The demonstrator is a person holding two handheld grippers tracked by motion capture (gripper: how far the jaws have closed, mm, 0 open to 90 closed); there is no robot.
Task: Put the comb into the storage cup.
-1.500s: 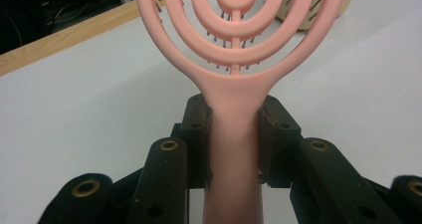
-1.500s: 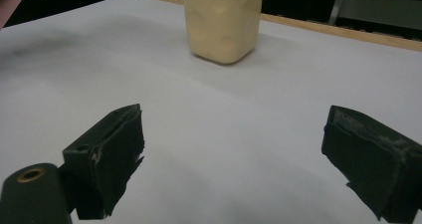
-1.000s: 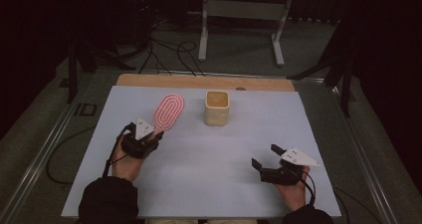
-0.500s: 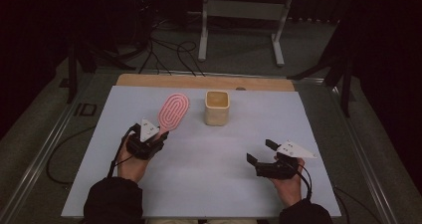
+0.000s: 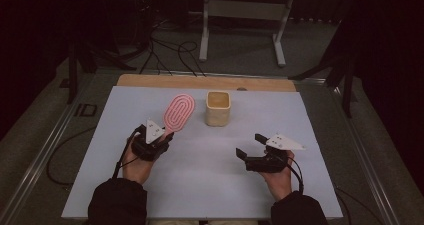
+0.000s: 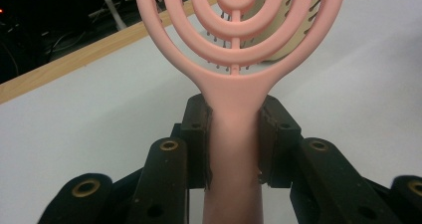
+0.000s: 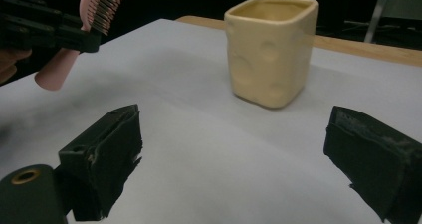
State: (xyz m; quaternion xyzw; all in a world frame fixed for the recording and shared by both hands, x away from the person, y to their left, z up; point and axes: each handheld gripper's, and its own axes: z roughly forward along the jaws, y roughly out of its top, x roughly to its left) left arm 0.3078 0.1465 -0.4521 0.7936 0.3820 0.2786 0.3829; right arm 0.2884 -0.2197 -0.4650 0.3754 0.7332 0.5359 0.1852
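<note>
My left gripper [image 5: 159,136] is shut on the handle of a pink hairbrush [image 5: 179,112], whose oval head points away toward the back of the table. In the left gripper view both pads clamp the pink handle [image 6: 234,134], and the brush head covers part of the cream cup [image 6: 293,40]. That cream square cup [image 5: 218,108] stands upright just right of the brush head. My right gripper [image 5: 251,145] hovers at the front right, open with nothing between its jaws. In the right gripper view the cup [image 7: 271,50] stands ahead of the gripper [image 7: 239,159], with the brush [image 7: 99,5] at upper left.
A white sheet [image 5: 300,120] covers the table, with a wooden strip [image 5: 200,81] along its far edge. Beyond the table a metal stand [image 5: 240,30] and cables [image 5: 165,50] sit on the dark floor. Metal rails run along both sides.
My right gripper has moved left and a little up, toward the middle of the table. The brush head has swung slightly to the right; the left hand has barely moved.
</note>
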